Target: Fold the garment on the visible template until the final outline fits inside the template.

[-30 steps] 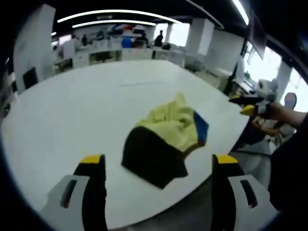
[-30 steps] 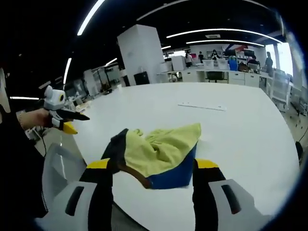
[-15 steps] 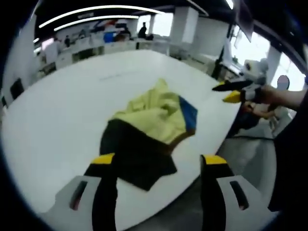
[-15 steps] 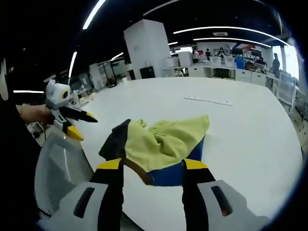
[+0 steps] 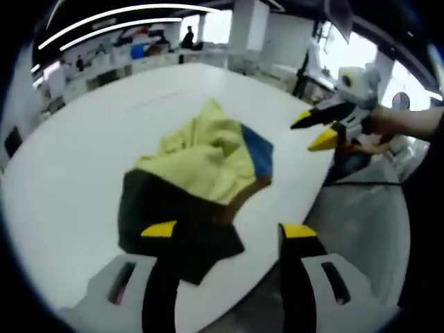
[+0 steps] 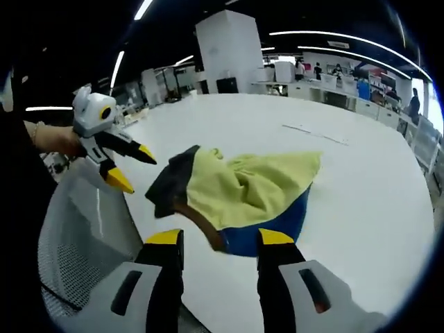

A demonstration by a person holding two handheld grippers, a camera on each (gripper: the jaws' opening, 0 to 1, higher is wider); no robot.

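A crumpled garment (image 5: 201,166) in yellow, black and blue lies on the white table (image 5: 76,152) near its curved edge. My left gripper (image 5: 229,232) is open, its yellow-tipped jaws straddling the black part from just above. The right gripper (image 5: 313,132), held in a hand, hovers open to the right of the blue part. In the right gripper view the garment (image 6: 243,187) lies ahead of my open right gripper (image 6: 220,239), whose jaws stand over the blue hem. The left gripper (image 6: 133,166) hangs open beside the black corner. A thin line (image 6: 316,133) marks the table beyond.
A grey mesh chair (image 6: 76,250) stands against the table edge below the left gripper. A person's sleeve (image 5: 416,125) comes in from the right. Desks, a white pillar (image 6: 229,45) and several people stand far behind the table (image 6: 374,208).
Both cameras have come closer to the garment, and each gripper has drawn nearer in the other's view. Each gripper's own jaws stand a little narrower than before. The garment lies unmoved.
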